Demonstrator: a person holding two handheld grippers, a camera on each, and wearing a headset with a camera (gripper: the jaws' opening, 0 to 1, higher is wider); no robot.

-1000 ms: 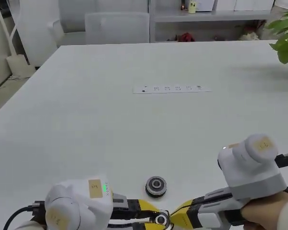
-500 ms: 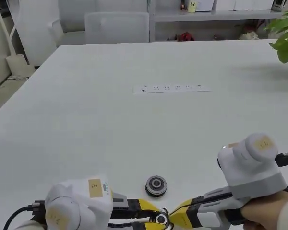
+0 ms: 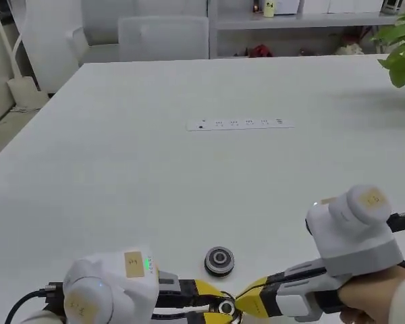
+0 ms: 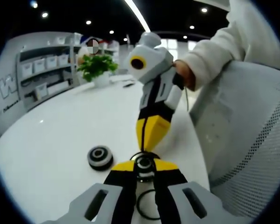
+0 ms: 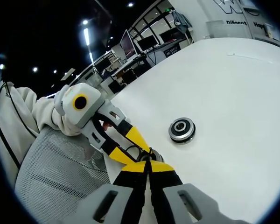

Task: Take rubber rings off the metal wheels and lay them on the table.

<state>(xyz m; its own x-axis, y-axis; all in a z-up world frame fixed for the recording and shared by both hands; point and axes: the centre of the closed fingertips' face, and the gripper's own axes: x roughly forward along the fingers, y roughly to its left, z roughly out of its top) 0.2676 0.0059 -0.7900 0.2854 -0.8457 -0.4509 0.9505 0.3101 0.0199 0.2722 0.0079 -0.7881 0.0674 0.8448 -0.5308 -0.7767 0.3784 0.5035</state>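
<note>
Near the table's front edge, a small metal wheel [image 3: 225,309] is gripped between the yellow jaws of my left gripper [image 3: 218,306]. In the left gripper view the wheel [image 4: 144,162] sits right at my jaw tips. My right gripper [image 4: 149,140] meets it from the other side, shut on a thin black rubber ring [image 5: 133,150] at the wheel's rim. A black ring loop [image 4: 147,215] shows below the wheel; I cannot tell whether it rests on the table. A second wheel [image 3: 219,261] with its black ring on lies flat just beyond the jaws.
A white power strip [image 3: 241,124] lies mid-table. A green plant [image 3: 401,50] stands at the far right. The white table [image 3: 121,155] stretches wide beyond the wheels. A mesh chair [image 4: 242,140] is close behind the grippers at the table's front edge.
My right gripper has shifted slightly down and to the right. The left gripper and both wheels have stayed put.
</note>
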